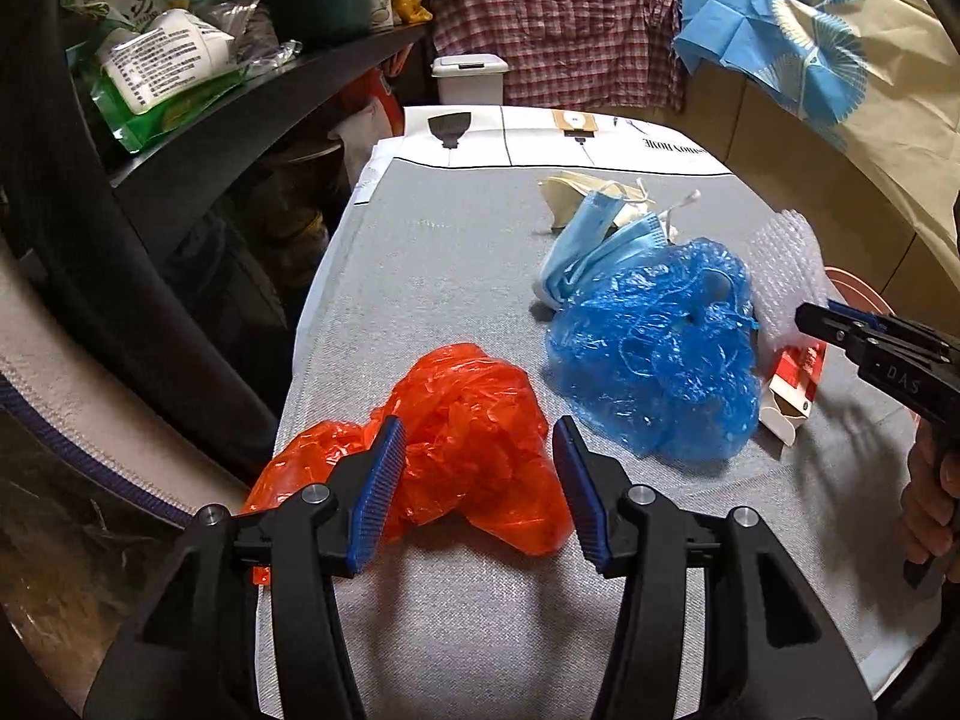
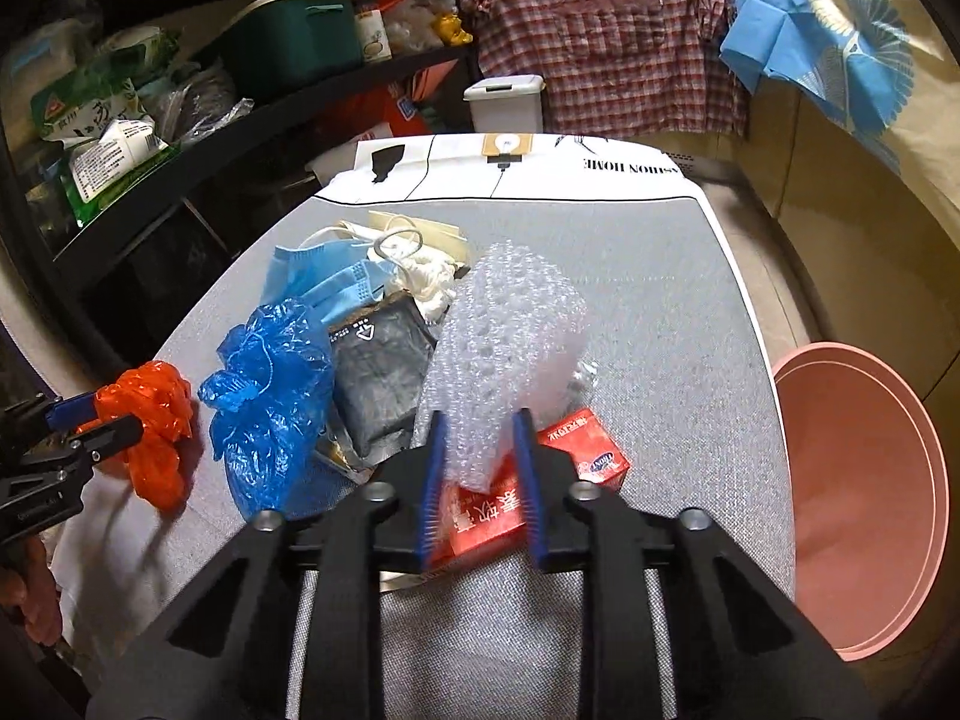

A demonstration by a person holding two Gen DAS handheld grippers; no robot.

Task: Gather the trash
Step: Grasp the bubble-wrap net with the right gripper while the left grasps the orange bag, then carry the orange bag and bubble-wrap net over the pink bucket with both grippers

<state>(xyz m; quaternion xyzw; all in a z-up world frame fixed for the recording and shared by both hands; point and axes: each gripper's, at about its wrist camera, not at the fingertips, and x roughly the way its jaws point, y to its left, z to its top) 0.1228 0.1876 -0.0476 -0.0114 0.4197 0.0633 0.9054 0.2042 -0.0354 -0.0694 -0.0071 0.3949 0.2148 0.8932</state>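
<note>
A heap of trash lies on the grey table [image 1: 468,252]. My left gripper [image 1: 480,450] is open, its pads on either side of a crumpled orange plastic bag [image 1: 474,420], also in the right wrist view [image 2: 153,414]. Beside it lie a blue plastic bag [image 1: 654,354] [image 2: 270,396], blue face masks [image 1: 594,240] [image 2: 324,279] and a black pouch [image 2: 378,372]. My right gripper [image 2: 480,450] has its pads around the lower end of a bubble wrap piece [image 2: 510,348], above a red carton [image 2: 510,498]; I cannot tell whether they grip it.
A pink bin [image 2: 864,492] stands at the table's right side. A dark shelf [image 1: 252,96] with packets runs along the left. A white lidded bin [image 2: 507,99] and a hanging plaid shirt [image 2: 612,30] are behind the table.
</note>
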